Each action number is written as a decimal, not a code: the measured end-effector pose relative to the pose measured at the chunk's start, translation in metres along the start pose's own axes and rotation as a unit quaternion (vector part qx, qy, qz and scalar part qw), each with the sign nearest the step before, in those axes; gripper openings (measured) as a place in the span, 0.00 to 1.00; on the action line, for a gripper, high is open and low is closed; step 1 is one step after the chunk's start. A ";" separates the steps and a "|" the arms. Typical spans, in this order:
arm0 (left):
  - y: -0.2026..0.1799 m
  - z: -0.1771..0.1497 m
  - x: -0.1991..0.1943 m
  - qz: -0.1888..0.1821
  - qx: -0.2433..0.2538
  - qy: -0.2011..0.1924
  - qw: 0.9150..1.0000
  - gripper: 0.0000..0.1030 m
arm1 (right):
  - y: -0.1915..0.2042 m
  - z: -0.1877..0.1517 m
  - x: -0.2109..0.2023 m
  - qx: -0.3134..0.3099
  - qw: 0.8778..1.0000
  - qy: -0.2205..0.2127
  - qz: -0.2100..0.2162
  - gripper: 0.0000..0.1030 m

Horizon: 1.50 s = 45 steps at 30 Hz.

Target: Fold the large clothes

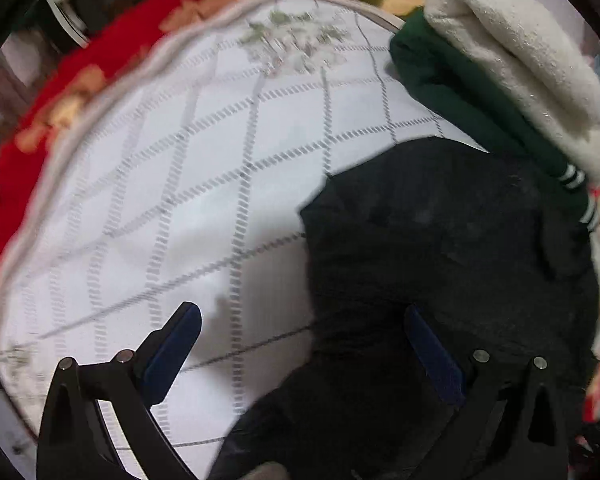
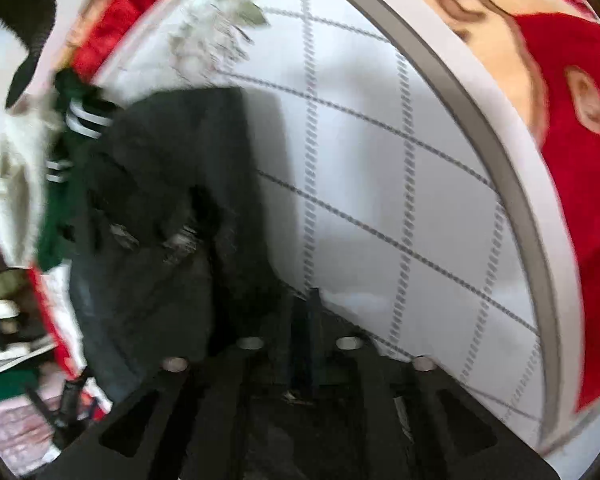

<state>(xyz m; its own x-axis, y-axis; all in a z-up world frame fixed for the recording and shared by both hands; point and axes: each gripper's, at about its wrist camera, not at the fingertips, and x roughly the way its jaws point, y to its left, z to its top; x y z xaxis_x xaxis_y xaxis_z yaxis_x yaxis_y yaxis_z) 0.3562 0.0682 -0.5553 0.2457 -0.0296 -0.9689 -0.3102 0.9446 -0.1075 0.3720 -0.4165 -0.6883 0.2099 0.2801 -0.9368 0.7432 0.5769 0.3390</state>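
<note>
A large black garment (image 1: pixel 432 272) lies on a white quilted mat (image 1: pixel 172 184) with grey grid lines. My left gripper (image 1: pixel 300 320) is open above the garment's left edge; its right finger is over the black cloth, its left finger over the mat. In the right wrist view the same black garment (image 2: pixel 156 200) lies at the left on the mat (image 2: pixel 380 200). My right gripper (image 2: pixel 308 304) is shut, pinching an edge of the black cloth that drapes over the jaws.
A folded dark green garment (image 1: pixel 460 92) with a white fluffy one (image 1: pixel 524 64) on top lies at the mat's far right; both show in the right wrist view (image 2: pixel 52 232). A red flowered blanket (image 1: pixel 80 60) surrounds the mat. Clutter (image 2: pixel 12 320) lies beyond the edge.
</note>
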 end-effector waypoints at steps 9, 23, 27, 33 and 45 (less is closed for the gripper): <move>-0.002 0.005 0.024 -0.073 -0.014 -0.001 0.997 0.86 | -0.012 -0.015 -0.032 0.050 0.994 -0.080 0.047 0.96; -0.005 0.017 0.003 -0.066 0.057 -0.035 0.996 0.24 | 0.035 0.001 0.045 0.017 0.994 0.007 0.104 0.57; 0.013 0.032 0.005 -0.047 0.059 -0.038 0.996 0.24 | 0.061 -0.011 0.057 0.028 0.986 0.045 0.160 0.43; 0.019 0.046 0.003 -0.037 0.064 -0.024 0.997 0.31 | 0.081 -0.019 0.060 -0.018 0.997 0.051 0.063 0.44; -0.008 0.041 -0.027 0.020 0.105 -0.086 0.991 0.99 | 0.137 -0.033 0.031 -0.153 0.977 -0.019 -0.144 0.83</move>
<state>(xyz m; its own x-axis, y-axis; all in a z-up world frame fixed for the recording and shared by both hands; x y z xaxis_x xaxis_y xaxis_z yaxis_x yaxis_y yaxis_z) 0.3894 0.0746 -0.5191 0.3946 0.0487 -0.9175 -0.1291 0.9916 -0.0029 0.4595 -0.3036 -0.6683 0.0483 0.0472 -0.9977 0.5506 0.8321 0.0661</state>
